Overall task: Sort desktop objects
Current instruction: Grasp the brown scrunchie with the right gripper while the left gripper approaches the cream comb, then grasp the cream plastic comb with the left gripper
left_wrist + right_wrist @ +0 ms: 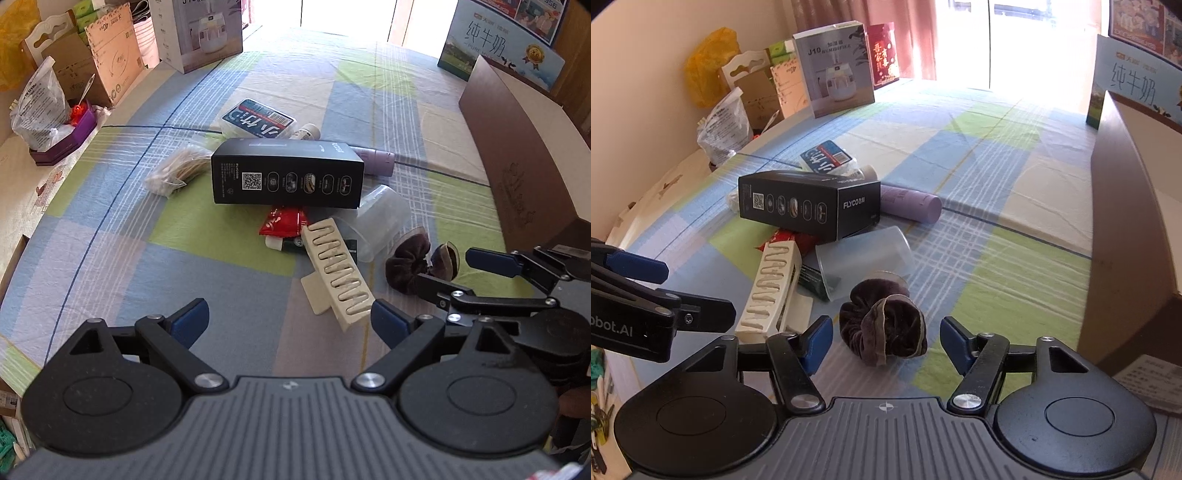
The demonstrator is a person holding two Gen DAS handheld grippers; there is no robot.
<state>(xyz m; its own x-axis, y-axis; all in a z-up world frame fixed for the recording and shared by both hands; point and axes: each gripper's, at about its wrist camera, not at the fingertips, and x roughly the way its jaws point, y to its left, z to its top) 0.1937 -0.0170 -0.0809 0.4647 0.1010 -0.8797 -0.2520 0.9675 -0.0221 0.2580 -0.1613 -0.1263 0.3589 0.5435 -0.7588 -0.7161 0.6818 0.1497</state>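
Both grippers hold their fingers spread with nothing between them: the left gripper [290,319] beside the cream slotted holder [338,271], the right gripper [886,341] around the brown scrunchie [882,326]. Only the left view shows the cotton swabs [177,171], at ten o'clock of the black box [286,175]. The box hides most of the red packet [282,221]. The clear cup [864,254] lies tipped at twelve o'clock of the scrunchie.
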